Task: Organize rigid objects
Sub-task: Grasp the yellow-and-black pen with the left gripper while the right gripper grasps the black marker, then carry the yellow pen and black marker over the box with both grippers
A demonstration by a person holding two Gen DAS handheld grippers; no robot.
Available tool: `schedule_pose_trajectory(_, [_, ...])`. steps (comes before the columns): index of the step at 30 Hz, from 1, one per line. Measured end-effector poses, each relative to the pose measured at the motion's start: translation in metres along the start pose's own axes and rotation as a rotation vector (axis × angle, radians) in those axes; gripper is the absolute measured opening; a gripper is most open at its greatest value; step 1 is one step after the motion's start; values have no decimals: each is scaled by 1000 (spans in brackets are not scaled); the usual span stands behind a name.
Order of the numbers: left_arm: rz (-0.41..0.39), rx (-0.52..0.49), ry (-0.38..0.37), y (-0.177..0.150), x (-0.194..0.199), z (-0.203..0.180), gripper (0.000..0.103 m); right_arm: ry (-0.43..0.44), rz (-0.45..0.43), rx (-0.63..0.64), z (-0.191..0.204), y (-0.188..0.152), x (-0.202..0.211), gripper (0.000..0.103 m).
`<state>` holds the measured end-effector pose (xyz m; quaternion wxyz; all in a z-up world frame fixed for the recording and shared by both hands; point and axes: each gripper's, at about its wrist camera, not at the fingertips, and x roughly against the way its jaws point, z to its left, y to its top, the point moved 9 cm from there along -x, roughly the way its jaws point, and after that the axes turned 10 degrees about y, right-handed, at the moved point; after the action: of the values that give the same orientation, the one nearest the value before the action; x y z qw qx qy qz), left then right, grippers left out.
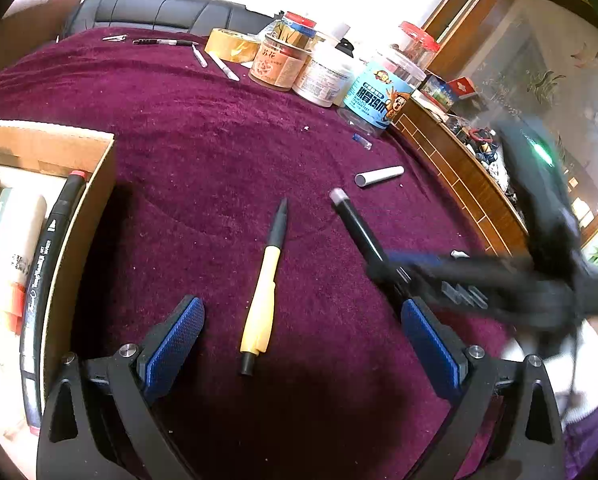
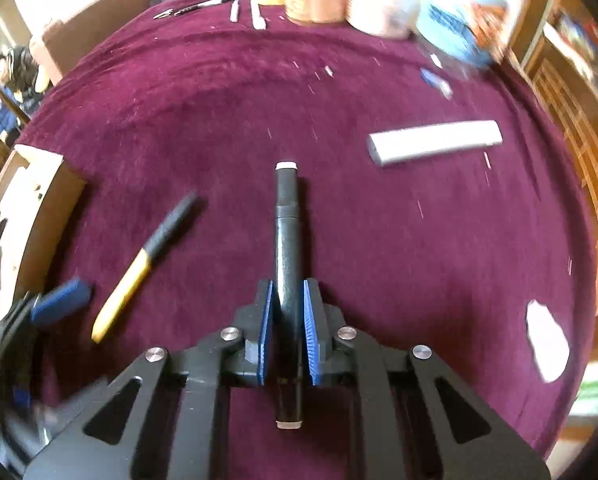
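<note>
The right gripper (image 2: 288,320) is clamped on a black marker (image 2: 287,240), its blue pads (image 2: 309,332) pressed against the barrel on either side, the white-tipped end pointing forward over the purple cloth (image 2: 299,100) and the other end reaching back between the fingers. From the left wrist camera the same right gripper (image 1: 383,270) comes in blurred from the right side with the black marker (image 1: 355,226) slanting up and away. The left gripper (image 1: 299,340) is spread wide and holds nothing, and a yellow and black pen (image 1: 263,288) lies on the cloth between its fingers, touching neither. A cardboard box (image 1: 79,224) sits just to the left of that gripper, with a black marker with a red cap (image 1: 45,280) leaning along its inner wall (other pale items inside are hard to make out). A white tube (image 1: 379,176) lies farther out on the cloth, near a small blue and clear cap (image 1: 362,141). At the far edge stand several jars (image 1: 327,72) and a tape roll (image 1: 231,45), with thin pens (image 1: 219,62) just beside them.
</note>
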<state>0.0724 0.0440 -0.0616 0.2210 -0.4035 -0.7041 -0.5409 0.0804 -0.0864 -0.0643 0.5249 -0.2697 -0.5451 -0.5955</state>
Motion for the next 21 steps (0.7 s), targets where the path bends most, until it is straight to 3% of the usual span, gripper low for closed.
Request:
schedule_pose_trajectory(6, [7, -8, 40, 1, -3, -2, 96, 90, -3, -56, -2, -65, 27, 12])
schedule_pose_trajectory(12, [35, -122, 241, 6, -25, -14, 97, 131, -71, -94, -8, -84, 40, 13])
schedule_pose_trajectory(14, [31, -177, 290, 5, -28, -18, 76, 136, -93, -111, -8, -85, 40, 13])
schedule_pose_trajectory(15, [23, -197, 296, 4, -26, -19, 39, 135, -98, -113, -7, -85, 41, 13])
schedule_pose_trajectory(16, [28, -211, 299, 2, -23, -19, 12, 133, -106, -113, -6, -85, 40, 13])
schedule_pose_trajectory(18, [84, -159, 215, -4, -17, -12, 8, 131, -119, -113, -5, -85, 39, 13])
schedule_pose_trajectory(21, [110, -97, 168, -10, -5, 0, 8, 137, -132, -114, -5, -85, 39, 13])
